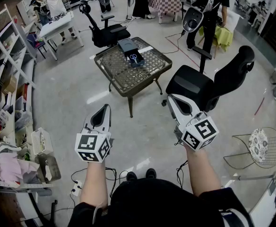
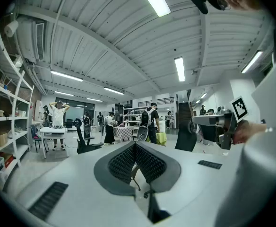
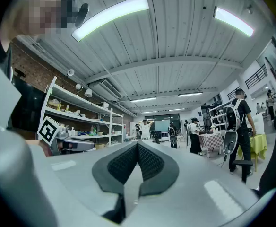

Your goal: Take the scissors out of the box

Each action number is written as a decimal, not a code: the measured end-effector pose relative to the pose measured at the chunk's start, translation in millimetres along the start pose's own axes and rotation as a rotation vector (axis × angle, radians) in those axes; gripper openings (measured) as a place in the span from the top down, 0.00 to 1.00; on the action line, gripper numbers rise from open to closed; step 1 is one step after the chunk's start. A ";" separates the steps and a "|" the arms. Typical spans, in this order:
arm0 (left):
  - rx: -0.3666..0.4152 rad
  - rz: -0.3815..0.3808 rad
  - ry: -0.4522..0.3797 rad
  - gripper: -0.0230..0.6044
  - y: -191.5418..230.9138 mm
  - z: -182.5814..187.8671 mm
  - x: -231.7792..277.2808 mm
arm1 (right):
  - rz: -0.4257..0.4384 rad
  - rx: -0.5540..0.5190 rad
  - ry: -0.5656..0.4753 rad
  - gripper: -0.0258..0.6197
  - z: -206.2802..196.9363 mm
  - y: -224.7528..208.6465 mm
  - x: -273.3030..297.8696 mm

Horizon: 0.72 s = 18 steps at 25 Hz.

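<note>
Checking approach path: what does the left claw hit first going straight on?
Probably the table: the left claw aims at its near left edge. Its own view puts the table below the tips, so it might clear the top; depth unclear.

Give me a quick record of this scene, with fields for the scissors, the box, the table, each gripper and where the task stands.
scissors: lying in the box, blue handles showing
box: dark, standing on the table
table: mesh top, ahead of the person, black office chair beside it
left gripper: shut, empty, well short of the table
right gripper: shut, empty, well short of the table
task status: scissors not yet taken out
</note>
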<state>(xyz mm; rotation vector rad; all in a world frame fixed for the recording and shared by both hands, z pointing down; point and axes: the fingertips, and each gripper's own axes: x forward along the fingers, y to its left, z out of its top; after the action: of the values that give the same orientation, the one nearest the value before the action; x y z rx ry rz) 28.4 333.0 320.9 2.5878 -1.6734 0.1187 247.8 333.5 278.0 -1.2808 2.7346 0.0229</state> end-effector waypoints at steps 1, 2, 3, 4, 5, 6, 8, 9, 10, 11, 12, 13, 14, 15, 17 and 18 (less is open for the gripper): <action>0.012 0.004 0.005 0.96 -2.7 0.1 -4.1 | 0.006 0.009 -0.002 0.95 -0.4 -0.1 -3.0; 0.023 0.009 0.009 0.96 -5.5 0.2 -7.9 | 0.011 0.016 -0.005 0.95 -0.6 -1.1 -6.3; 0.030 0.013 0.011 0.96 -8.7 0.3 -10.8 | 0.012 0.022 -0.007 0.95 -0.2 -3.8 -10.2; 0.031 0.016 0.010 0.96 -12.6 0.8 -12.3 | 0.008 0.025 -0.011 0.95 1.5 -9.3 -15.1; 0.026 0.017 0.007 0.96 -17.3 1.9 -12.1 | -0.008 0.026 -0.018 0.95 5.2 -18.2 -21.4; 0.020 0.015 0.004 0.96 -23.0 3.3 -10.9 | -0.040 0.029 -0.030 0.95 11.0 -30.7 -29.5; 0.016 0.006 0.003 0.96 -34.4 5.4 -8.9 | -0.139 0.041 -0.065 0.95 24.9 -61.6 -49.2; 0.019 0.003 0.006 0.96 -37.9 5.4 -9.1 | -0.180 0.051 -0.082 0.95 29.8 -73.9 -57.1; 0.023 0.001 0.008 0.96 -39.4 4.4 -9.3 | -0.198 0.062 -0.092 0.95 31.5 -80.0 -61.0; 0.023 0.001 0.010 0.96 -39.3 2.9 -8.8 | -0.189 0.070 -0.091 0.95 30.1 -79.1 -60.1; 0.022 0.002 0.012 0.96 -38.5 1.2 -7.0 | -0.161 0.072 -0.082 0.95 26.2 -72.1 -55.0; 0.019 0.002 0.014 0.96 -37.6 -0.4 -4.1 | -0.123 0.069 -0.067 0.95 20.6 -61.2 -47.2; 0.017 0.002 0.016 0.96 -36.9 -1.8 -0.8 | -0.084 0.061 -0.049 0.95 14.1 -48.4 -38.1; 0.017 -0.001 0.019 0.96 -36.3 -2.9 2.5 | -0.049 0.050 -0.029 0.94 7.1 -35.6 -28.7; 0.019 -0.007 0.023 0.96 -34.1 -5.3 8.8 | 0.002 0.027 0.012 0.94 -6.1 -15.8 -11.8; 0.018 -0.009 0.025 0.96 -31.7 -6.6 12.5 | 0.018 0.019 0.029 0.94 -11.2 -10.8 -4.3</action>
<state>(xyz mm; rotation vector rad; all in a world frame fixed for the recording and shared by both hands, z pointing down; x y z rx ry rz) 62.2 335.3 328.5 2.5961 -1.6597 0.1654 257.6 329.2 290.0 -1.2617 2.7633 -0.0202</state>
